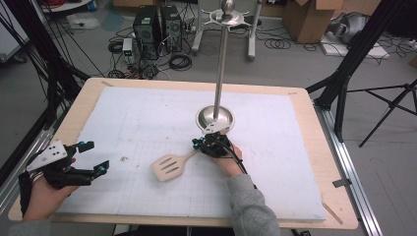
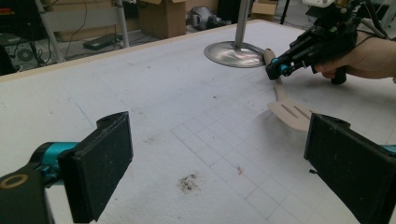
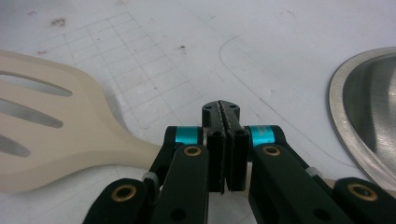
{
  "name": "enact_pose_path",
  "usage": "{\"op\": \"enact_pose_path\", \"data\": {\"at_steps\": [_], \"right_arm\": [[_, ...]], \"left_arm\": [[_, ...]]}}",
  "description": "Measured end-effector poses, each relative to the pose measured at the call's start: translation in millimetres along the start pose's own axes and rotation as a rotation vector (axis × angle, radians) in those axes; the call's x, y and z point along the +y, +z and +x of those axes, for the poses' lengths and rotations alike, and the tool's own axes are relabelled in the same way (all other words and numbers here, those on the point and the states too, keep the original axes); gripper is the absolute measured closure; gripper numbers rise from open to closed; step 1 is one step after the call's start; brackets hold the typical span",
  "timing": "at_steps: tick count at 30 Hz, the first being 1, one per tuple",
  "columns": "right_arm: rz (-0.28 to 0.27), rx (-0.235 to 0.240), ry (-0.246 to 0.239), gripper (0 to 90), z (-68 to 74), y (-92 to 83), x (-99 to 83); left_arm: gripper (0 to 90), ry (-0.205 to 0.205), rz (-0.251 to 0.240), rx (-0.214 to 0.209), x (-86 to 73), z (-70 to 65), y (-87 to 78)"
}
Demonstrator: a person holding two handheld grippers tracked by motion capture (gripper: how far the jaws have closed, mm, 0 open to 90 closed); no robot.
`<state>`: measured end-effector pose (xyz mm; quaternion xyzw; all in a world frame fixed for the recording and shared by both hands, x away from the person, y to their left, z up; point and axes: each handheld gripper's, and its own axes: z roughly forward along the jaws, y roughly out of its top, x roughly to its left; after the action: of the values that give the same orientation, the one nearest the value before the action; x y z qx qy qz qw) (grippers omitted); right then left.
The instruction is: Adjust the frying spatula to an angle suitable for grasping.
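— So, where's the spatula?

— Flat on the white mat, handle under the right gripper, whose jaws are pressed together above it (nothing between them).

— The risk?

— Shut jaws could knock the handle into the stand's steel base. The left gripper gapes wide, idle.

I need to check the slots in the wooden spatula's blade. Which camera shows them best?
The right gripper view: the spatula blade lies close and large, its slots sharp. The high view shows the whole spatula, but small. The left gripper view shows its blade far off at a low angle, partly hidden by a jaw.
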<state>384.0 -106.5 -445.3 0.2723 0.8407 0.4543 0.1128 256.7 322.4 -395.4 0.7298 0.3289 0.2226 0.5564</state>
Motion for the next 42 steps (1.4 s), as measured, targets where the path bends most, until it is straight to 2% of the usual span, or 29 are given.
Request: {"op": "enact_pose_path", "data": {"at_steps": [6, 13, 15, 16, 17, 19, 28, 32, 36, 37, 42], "right_arm": [[0.017, -0.008, 0.007, 89.7, -0.8, 2.5, 1.5], [0.089, -0.029, -0.024, 89.7, 1.8, 10.0, 4.4], [0.091, -0.03, -0.03, 89.8, 1.4, 10.6, 4.6], [0.095, -0.026, -0.022, 89.8, 1.0, 10.6, 4.7], [0.098, -0.019, 0.009, 90.0, -0.1, 10.5, 4.8], [0.103, -0.016, 0.02, 90.0, 0.0, 9.6, 4.9], [0.132, -0.028, 0.004, 90.0, 2.6, 2.8, 5.0], [0.135, -0.024, -0.013, 90.0, 2.7, -1.1, 2.9], [0.121, -0.011, 0.001, 90.0, 2.1, -5.5, -1.8], [0.102, 0.002, 0.024, 90.0, 0.8, -8.4, -6.2], [0.085, 0.018, 0.025, 90.0, -0.3, -14.3, -12.4]], "left_arm": [[8.3, -0.005, 0.005, 0.005, -1.2, 0.5, -0.7], [8.3, -0.006, 0.014, 0.002, -2.1, 0.2, 1.0], [8.3, -0.009, 0.016, 0.001, -2.6, 0.4, 0.9], [8.3, -0.008, 0.018, 0.001, -2.8, 0.7, 0.7], [8.3, -0.01, 0.021, 0.002, -3.4, 0.9, 0.4], [8.3, -0.009, 0.023, 0.002, -3.6, 1.2, 0.1], [8.3, -0.019, 0.022, 0.003, -4.7, 2.6, -1.5], [8.3, -0.017, 0.02, 0.006, -4.5, 3.1, -2.1], [8.3, -0.019, 0.023, 0.007, -4.8, 3.0, -2.0], [8.3, -0.019, 0.022, 0.006, -4.7, 2.6, -1.6], [8.3, -0.018, 0.026, 0.004, -4.8, 2.6, -0.3]]}}
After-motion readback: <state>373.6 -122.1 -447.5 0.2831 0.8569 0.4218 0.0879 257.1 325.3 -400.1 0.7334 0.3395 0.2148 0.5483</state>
